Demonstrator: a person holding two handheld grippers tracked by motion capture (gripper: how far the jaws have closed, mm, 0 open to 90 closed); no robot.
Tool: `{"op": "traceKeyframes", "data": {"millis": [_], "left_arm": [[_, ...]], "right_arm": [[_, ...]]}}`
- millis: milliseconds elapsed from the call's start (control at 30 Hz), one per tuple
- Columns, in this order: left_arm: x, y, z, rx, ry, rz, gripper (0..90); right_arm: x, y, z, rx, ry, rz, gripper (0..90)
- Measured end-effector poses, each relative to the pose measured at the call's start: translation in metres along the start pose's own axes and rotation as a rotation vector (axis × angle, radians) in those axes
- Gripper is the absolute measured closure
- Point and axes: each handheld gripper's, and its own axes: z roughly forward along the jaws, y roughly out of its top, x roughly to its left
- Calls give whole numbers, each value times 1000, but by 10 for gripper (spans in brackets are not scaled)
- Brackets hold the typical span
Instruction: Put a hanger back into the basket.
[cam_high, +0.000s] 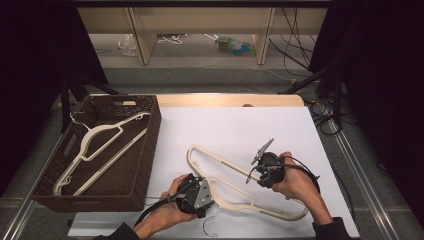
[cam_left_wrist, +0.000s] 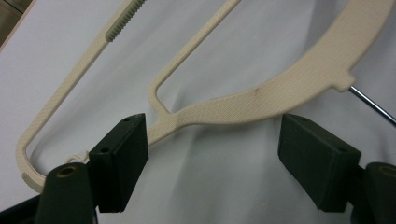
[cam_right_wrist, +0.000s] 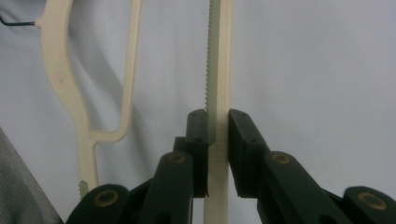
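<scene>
A cream plastic hanger (cam_high: 227, 161) lies on the white table, its wire hook (cam_high: 210, 227) pointing at the near edge. My right gripper (cam_high: 265, 179) is shut on the hanger's straight bar; in the right gripper view the pads of that gripper (cam_right_wrist: 217, 116) clamp the bar (cam_right_wrist: 219, 70) along its ribbed grey strip. My left gripper (cam_high: 204, 196) sits at the hanger's neck. In the left gripper view that gripper (cam_left_wrist: 215, 128) stands open, with the curved shoulder (cam_left_wrist: 261, 100) just beyond the jaws and the left pad (cam_left_wrist: 122, 158) overlapping it.
A dark woven basket (cam_high: 145, 165) stands at the table's left and holds another cream hanger (cam_high: 100, 145). Beyond the table's far edge are a wooden frame (cam_high: 142, 35), cables and small items on the floor.
</scene>
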Motion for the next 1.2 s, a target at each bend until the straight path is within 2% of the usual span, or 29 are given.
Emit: {"op": "traceKeyframes", "data": {"millis": [100,167,200,233,300,333,433,467,500,633,700,733,800,833,867,933,1000,1067,1200], "left_arm": [[-1,1,1,-4,3,5,240],[-2,1,1,-5,10,24,235],[-2,2,2,-10,-10,36,234],[-2,2,2,-13,-9,56,234],[-3,3,2,-20,-24,53,233],[-4,3,1,-31,-14,67,234],[-6,6,-2,-68,-36,101,244],[-7,6,-2,-83,-29,108,248],[-8,8,-4,-85,-35,133,252],[-9,9,-6,-117,-37,159,305],[-10,9,-8,-126,-43,188,308],[-11,10,-8,-133,-53,193,331],[-13,11,-9,-137,-45,219,351],[-14,11,-9,-139,-49,245,369],[-14,11,-9,-147,-52,251,414],[-16,11,-10,-154,-76,269,432],[-17,11,-10,-158,-84,292,490],[-18,11,-9,-159,-101,298,523],[-19,11,-11,-174,-111,340,590]], "right_arm": [[-1,0,0,2,3,1,797],[-1,-1,0,2,4,-4,798],[-2,-1,1,2,11,-12,798],[-2,-1,1,3,12,-12,798],[-3,-2,2,3,14,-12,798],[-4,-2,3,2,16,-11,798],[-5,-4,4,-7,39,-20,798],[-6,-4,5,-6,43,-21,798],[-6,-4,5,-6,45,-23,798],[-8,-6,5,-12,48,-28,798],[-8,-7,5,-13,54,-27,798],[-8,-7,5,-16,59,-28,798],[-8,-7,6,-12,60,-30,798],[-9,-7,7,-14,59,-33,798],[-8,-7,7,-11,64,-28,798],[-9,-8,8,-11,71,-35,798],[-9,-8,9,-9,74,-36,798],[-9,-8,9,-6,77,-39,798],[-9,-8,10,2,76,-37,797]]}}
